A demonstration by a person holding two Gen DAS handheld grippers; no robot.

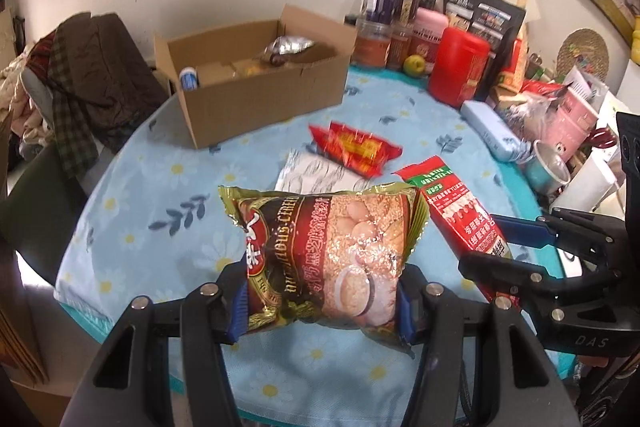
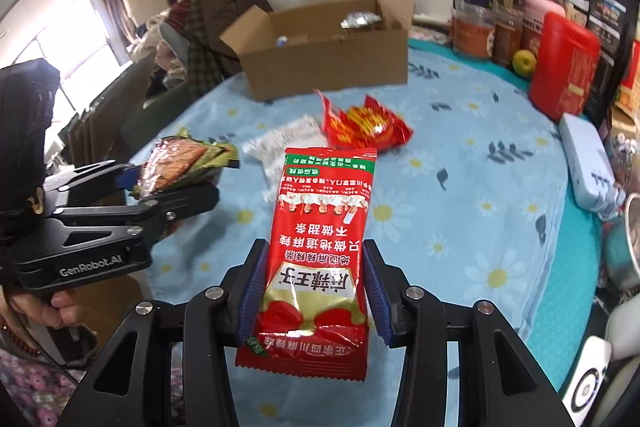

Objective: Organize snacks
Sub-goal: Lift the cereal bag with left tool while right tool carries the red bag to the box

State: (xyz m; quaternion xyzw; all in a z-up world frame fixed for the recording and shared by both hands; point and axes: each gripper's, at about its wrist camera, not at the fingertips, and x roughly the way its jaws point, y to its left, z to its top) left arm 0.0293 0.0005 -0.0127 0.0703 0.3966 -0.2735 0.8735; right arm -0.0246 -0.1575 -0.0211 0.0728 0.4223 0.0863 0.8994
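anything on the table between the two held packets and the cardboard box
Nothing tall. The cereal bag and red packet are both held up off the table. Between them and the open box lie only a flat white packet and a small red snack bag, low enough to pass over.

A puffy gold-and-maroon cereal bag (image 1: 332, 259) is clamped at its lower end, lifted off the worktop (image 1: 160, 211). A long red spicy-strip packet (image 2: 320, 255) with a green top band is pinched near its bottom, pointing away. On the worktop lie 1 crumpled red-and-yellow snack bag (image 2: 366, 125) and 1 white packet (image 2: 286, 143), touching. Behind stands an open cardboard box (image 1: 256, 95) holding several snacks.
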